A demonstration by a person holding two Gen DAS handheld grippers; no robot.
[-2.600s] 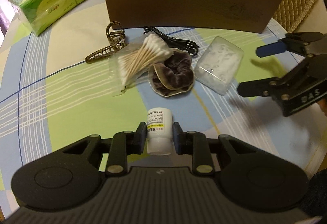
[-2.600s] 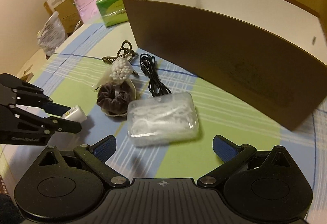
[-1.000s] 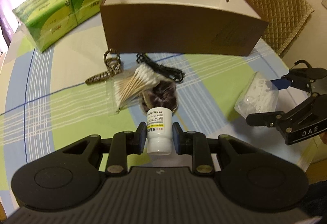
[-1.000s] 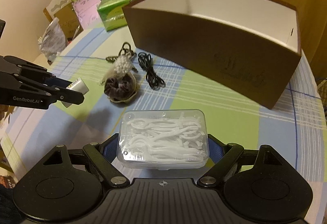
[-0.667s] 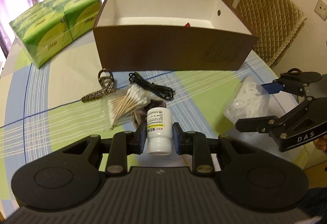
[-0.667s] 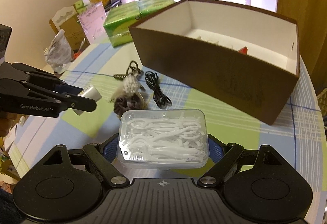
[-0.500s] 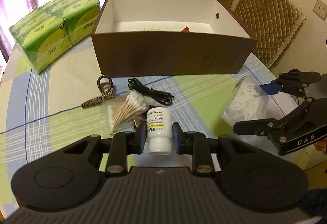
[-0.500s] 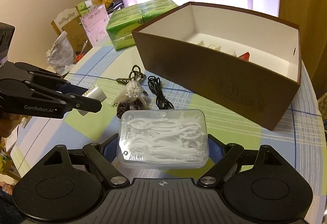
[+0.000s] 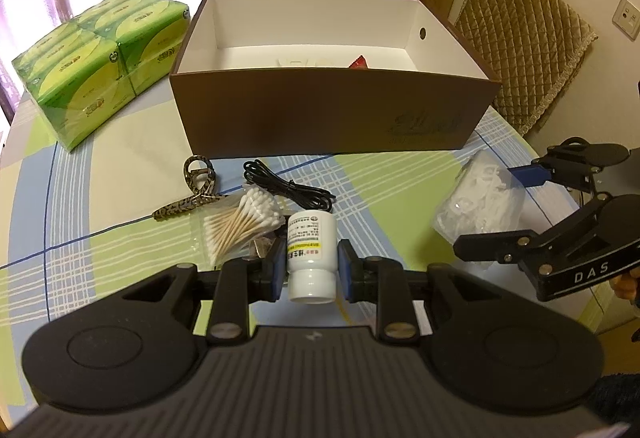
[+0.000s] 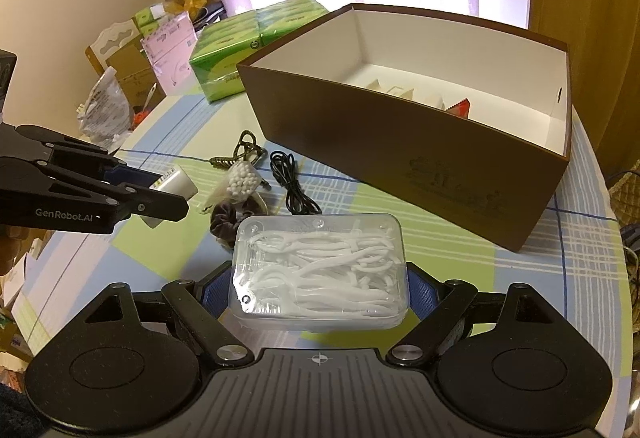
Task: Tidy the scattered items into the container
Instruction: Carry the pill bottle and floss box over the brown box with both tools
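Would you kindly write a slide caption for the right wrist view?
Right gripper holding a clear floss-pick case before the open brown box.

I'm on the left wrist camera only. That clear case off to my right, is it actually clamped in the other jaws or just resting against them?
Observer: Clamped. In the right wrist view the right gripper has a blue pad pressed on each short end of the clear case, which holds white floss picks.
Operator: My bottle blocks the spot behind it. Anything there?
Observer: A dark scrunchie lies there, partly under the bag of cotton swabs.
Operator: What's inside the box?
Observer: Pale card pieces and a red packet sit behind the near wall; the floor further back looks bare.
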